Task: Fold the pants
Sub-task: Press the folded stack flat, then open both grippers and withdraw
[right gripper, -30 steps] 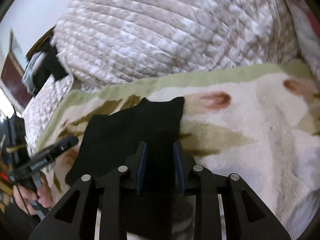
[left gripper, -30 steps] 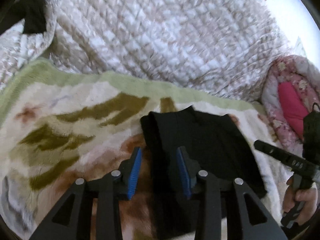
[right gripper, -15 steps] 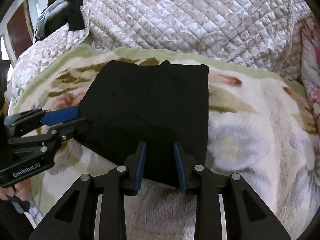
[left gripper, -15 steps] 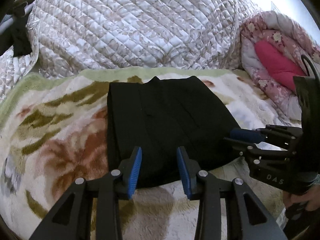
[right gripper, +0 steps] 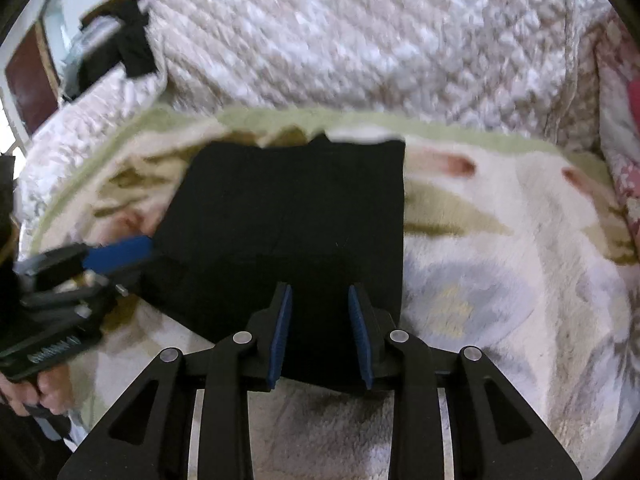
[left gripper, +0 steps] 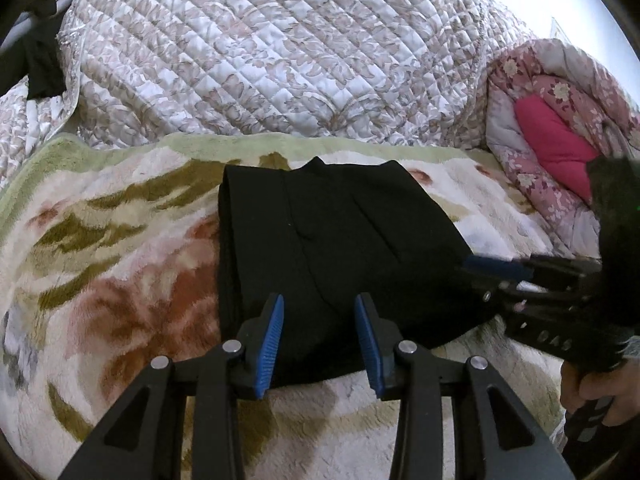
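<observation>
The black pants (left gripper: 332, 248) lie folded into a flat rectangle on the floral fleece blanket (left gripper: 120, 280); they also show in the right wrist view (right gripper: 296, 232). My left gripper (left gripper: 320, 340) is open and empty, just above the near edge of the pants. My right gripper (right gripper: 320, 332) is open and empty over the near right part of the pants. The right gripper shows at the right of the left wrist view (left gripper: 480, 276), by the pants' right edge. The left gripper shows at the left of the right wrist view (right gripper: 120, 264), by their left edge.
A quilted beige bedspread (left gripper: 260, 60) rises behind the blanket. A pink floral quilt (left gripper: 552, 140) is bundled at the right. Dark clothing (right gripper: 128, 48) hangs at the far left. The fleece blanket (right gripper: 500, 260) spreads wide to the right of the pants.
Both grippers have pulled back and up from the pants, so the whole folded rectangle now shows. The right gripper's jaws have opened a little wider. The pants lie still.
</observation>
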The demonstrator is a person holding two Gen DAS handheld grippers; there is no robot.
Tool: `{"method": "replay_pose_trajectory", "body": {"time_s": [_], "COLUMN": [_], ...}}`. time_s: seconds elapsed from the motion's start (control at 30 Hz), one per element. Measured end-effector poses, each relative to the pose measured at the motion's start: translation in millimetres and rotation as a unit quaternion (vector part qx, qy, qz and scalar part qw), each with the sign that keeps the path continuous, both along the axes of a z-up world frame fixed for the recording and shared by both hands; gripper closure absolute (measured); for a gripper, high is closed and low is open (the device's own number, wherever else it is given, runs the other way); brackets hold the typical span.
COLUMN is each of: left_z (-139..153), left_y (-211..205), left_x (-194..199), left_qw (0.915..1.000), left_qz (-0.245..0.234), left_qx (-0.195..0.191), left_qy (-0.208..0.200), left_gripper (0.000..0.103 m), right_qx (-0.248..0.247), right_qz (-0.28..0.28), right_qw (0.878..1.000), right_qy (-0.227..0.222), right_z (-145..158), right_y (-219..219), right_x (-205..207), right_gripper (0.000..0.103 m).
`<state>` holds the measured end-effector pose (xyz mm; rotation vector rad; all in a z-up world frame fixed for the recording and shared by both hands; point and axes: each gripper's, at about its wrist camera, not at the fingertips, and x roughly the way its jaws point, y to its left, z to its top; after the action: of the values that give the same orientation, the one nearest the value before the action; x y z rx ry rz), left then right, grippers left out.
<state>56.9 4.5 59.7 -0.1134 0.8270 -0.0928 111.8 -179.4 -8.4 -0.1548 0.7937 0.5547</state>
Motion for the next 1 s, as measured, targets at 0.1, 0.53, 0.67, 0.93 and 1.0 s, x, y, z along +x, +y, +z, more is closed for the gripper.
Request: {"method": "replay_pose_trajectory", "body": {"time_s": [0.1, 0.53, 0.67, 0.93, 1.0], "left_z": [-1.5, 6.2, 13.5, 13.5, 12.9], "left_y": [7.0, 16.8, 11.3, 1.1, 0.8], "left_x": [4.3, 0.2, -7.8, -32.4, -36.2], "left_qw": [0.9999, 0.9989, 0.9987, 0.9984, 0.9983], "left_qz": [0.014, 0.046, 0.048, 0.048, 0.049], "left_qx": [-0.005, 0.008, 0.018, 0.031, 0.032], "left_qy": [0.006, 0.006, -0.003, -0.006, -0.004], "left_gripper": [0.062, 0.063, 0.063, 0.063, 0.063], "right_qx": [0.014, 0.04, 0.04, 0.034, 0.032], "right_qz": [-0.006, -0.014, -0.003, 0.006, 0.008], "right_qw": [1.0, 0.999, 0.999, 0.999, 0.998], "right_qy": [0.004, -0.018, -0.025, -0.042, -0.045], "right_z": [3.3, 17.0, 19.0, 18.3, 18.2], "right_y": [-2.0, -11.9, -10.0, -10.5, -9.9], "right_x": [3.0, -6.2, -18.7, -49.5, -54.6], "right_gripper": [0.073, 0.073, 0.073, 0.064, 0.064]}}
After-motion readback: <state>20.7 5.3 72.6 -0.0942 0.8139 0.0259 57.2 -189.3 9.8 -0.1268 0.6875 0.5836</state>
